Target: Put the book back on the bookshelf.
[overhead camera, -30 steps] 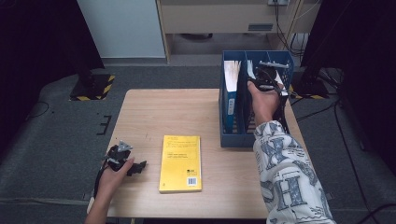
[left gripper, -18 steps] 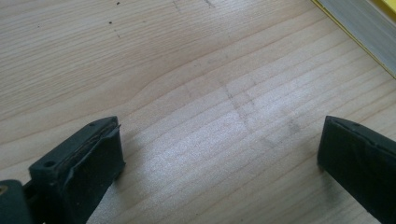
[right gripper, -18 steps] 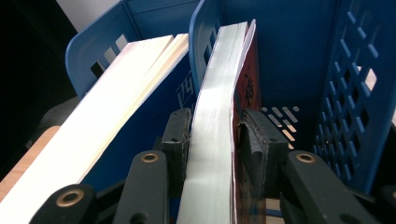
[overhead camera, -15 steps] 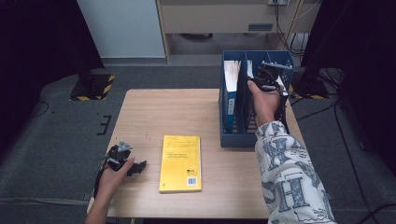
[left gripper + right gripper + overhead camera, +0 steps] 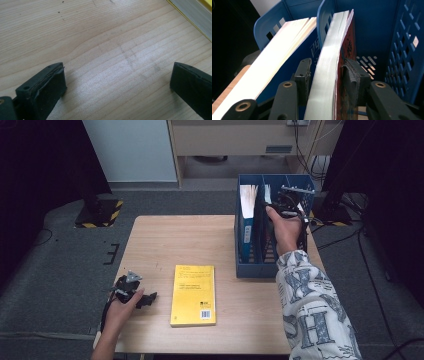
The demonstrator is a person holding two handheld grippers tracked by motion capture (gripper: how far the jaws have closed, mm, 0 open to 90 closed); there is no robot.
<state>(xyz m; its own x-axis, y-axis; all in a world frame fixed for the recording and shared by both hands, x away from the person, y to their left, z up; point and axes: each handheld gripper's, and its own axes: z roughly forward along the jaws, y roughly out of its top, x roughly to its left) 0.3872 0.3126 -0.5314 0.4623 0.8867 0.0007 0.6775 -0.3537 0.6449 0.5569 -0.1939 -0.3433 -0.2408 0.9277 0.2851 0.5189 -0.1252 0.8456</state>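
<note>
Books counted: three. One yellow book [image 5: 193, 294] lies flat on the table [image 5: 170, 240]; two stand on edge in the blue file rack [image 5: 248, 267].
Grippers counted: two, one in each hand.
Container: the blue file rack stands at the table's 2 o'clock corner, split by upright dividers into slots running side by side.
Rack contents: a blue-covered book [image 5: 247, 215] in the slot at the rack's 9 o'clock side; a red-covered book [image 5: 345, 82] in the next slot over, leaning on the divider between them.
Right gripper [image 5: 325, 75]: lowered into the rack from above, one jaw on each face of the red-covered book. The jaws have just been opening; a narrow gap shows on the page-block side, and the other pad lies at the red cover — contact there cannot be told for certain. Reading: spread, the book between the jaws but not pinched.
Right gripper in high view [image 5: 290, 202]: at the rack's 12 o'clock end, the patterned sleeve [image 5: 315, 310] reaching along the table's 3 o'clock edge.
Left gripper [image 5: 117, 82]: jaws spread wide over bare wood, nothing between them. It sits at the table's 8 o'clock corner [image 5: 131, 290] in the high view.
Yellow book position: at 6 o'clock on the table, just beside the left gripper at its 3 o'clock; its page edge shows at 1 o'clock in the left gripper view.
Obstructions: the divider and the blue-covered book stand close against the right gripper's left-hand jaw — little room there.
Surroundings: grey floor [image 5: 65, 250], a hazard-striped base [image 5: 97, 212] at 10 o'clock off the table.
</note>
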